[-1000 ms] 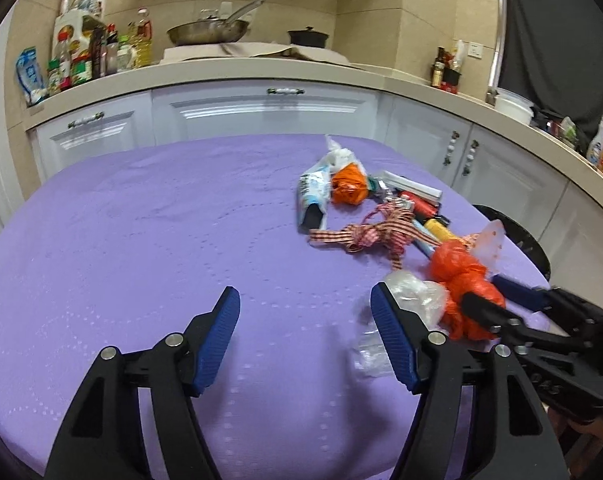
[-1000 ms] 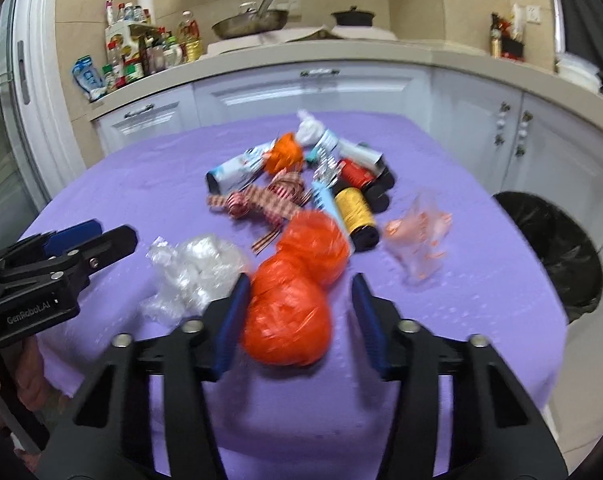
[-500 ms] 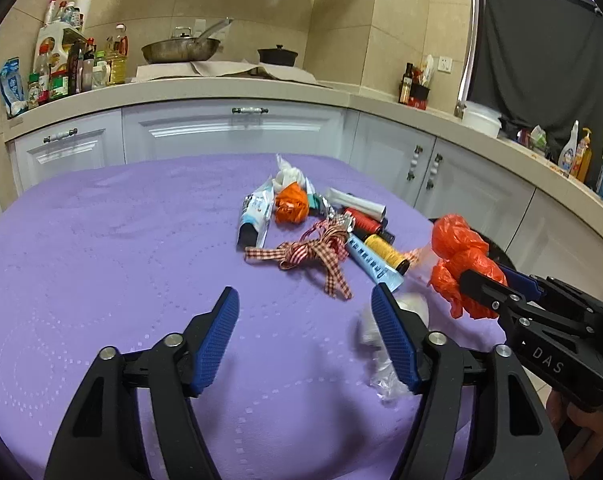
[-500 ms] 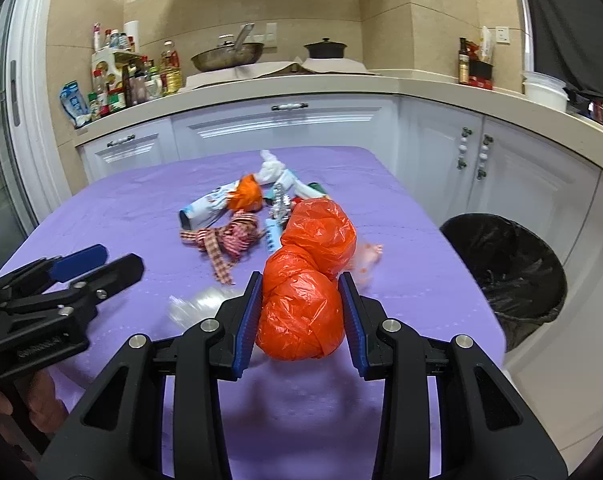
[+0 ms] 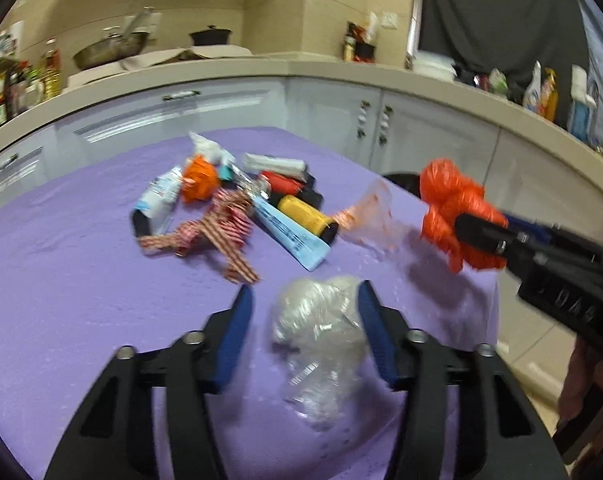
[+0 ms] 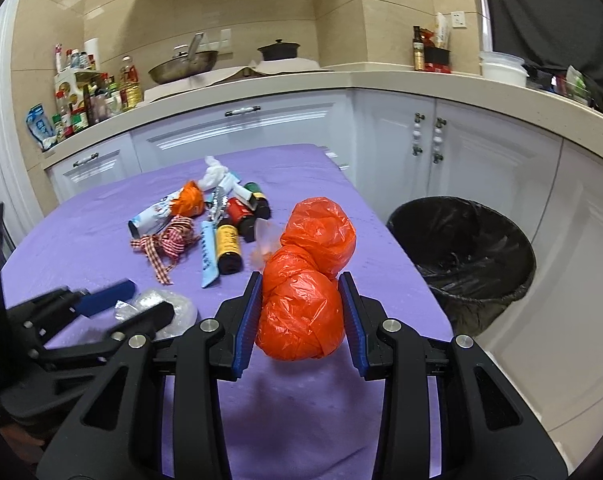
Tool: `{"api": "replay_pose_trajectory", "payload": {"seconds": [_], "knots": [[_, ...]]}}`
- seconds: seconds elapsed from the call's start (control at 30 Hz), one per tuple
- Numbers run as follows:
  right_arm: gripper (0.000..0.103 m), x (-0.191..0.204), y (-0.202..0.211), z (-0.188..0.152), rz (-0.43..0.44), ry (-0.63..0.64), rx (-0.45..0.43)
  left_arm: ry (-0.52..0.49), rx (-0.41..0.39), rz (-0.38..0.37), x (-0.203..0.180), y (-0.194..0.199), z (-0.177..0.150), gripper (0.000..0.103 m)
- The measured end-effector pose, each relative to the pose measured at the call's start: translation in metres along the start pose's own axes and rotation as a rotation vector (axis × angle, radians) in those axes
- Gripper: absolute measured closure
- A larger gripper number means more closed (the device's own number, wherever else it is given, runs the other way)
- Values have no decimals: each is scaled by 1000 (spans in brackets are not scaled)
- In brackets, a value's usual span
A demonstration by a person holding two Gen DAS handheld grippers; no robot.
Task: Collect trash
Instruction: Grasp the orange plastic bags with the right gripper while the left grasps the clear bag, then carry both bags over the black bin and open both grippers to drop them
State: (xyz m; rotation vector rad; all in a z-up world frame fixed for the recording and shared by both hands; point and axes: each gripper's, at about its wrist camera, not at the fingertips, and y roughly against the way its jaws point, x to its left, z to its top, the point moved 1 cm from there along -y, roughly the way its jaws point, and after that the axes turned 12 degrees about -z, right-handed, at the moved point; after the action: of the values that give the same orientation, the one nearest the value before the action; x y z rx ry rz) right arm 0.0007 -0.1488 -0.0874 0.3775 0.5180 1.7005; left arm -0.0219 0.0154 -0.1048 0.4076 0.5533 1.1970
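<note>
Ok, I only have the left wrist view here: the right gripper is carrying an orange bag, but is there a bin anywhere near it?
Observer: Yes. The right wrist view shows a black-lined bin, open-topped, on the floor just past the table's right edge.
Operator: Is the bag held squarely?
Observer: Both fingers of the right gripper press the lower lobe of the orange bag; the upper lobe sticks out ahead, free.
Operator: And the left gripper, seen from outside?
Observer: The left gripper has just been closing around the clear plastic wad, which lies on the purple table.
</note>
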Motion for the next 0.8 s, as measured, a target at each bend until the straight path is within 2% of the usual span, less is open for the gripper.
{"api": "replay_pose_trajectory", "payload": {"seconds": [0.07,0.2,0.43,0.6,0.8], "knots": [[66,-3,0,0,-4,-2,1,-17,1,-6,-4,-1,-2,61],[66,-9,-3,-3,-8,-15,4,-73,-3,30,-10,0,-3,63],[66,-22,-5,2,-33,-35,-10,-38,-71,68,-1,18,13,67],[66,-43,-10,10,-84,-59,-26,-32,-134,32,-7,22,41,69],[66,-80,-20,22,-163,-88,-48,-50,-164,-30,-28,-4,82,69]]}}
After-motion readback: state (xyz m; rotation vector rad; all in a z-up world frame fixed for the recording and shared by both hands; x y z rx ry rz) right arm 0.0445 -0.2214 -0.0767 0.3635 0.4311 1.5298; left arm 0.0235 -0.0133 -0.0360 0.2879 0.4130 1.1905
